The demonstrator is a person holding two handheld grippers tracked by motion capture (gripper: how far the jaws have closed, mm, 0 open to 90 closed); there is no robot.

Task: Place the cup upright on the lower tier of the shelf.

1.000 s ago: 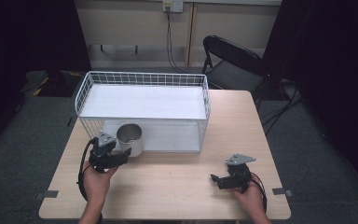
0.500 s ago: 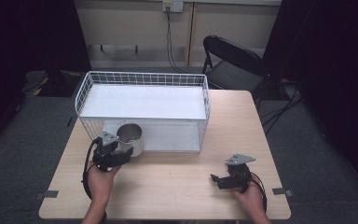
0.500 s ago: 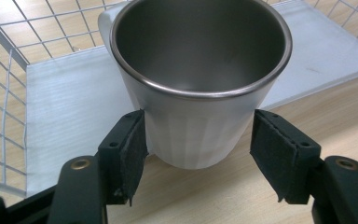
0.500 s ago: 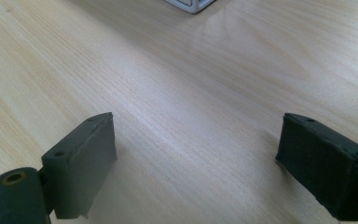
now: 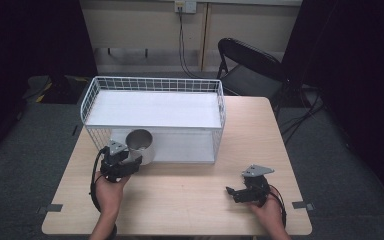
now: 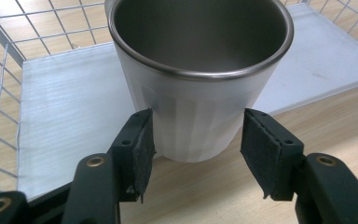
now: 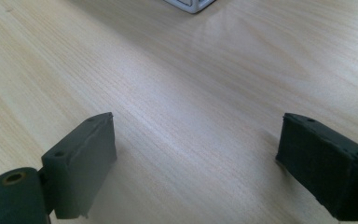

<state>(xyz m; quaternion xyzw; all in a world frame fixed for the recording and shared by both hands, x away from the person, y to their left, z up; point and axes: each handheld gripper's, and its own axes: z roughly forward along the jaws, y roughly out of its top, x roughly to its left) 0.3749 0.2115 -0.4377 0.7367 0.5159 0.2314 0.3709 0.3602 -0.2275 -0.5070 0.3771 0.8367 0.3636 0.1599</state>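
A white-sided cup with a bare steel rim and steel inside point(image 6: 198, 79) is seen standing upright at the front-left corner of the white wire-mesh basket point(image 5: 152, 85), half on the basket's white floor panel and half over the light wooden table point(image 5: 190, 195), since the front edge of that panel runs under it in the left gripper view. No brand, label or writing can be made out on the cup, the basket or either tool, so nothing there to report. The left gripper point(image 6: 196, 140) is brought right up to the cup from the near-left side of the table, and its jaws have just been closing with the cup's lower wall between them; the left pad looks to be touching or just about touching the wall, while a thin gap is still visible at the right pad, so it isn't clamped yet. The right gripper point(image 7: 196, 154) is held low over bare wood near the front-right corner of the table, jaws spread wide with nothing between them, well apart from the cup. A corner of the basket is just caught at the top of the right gripper view.
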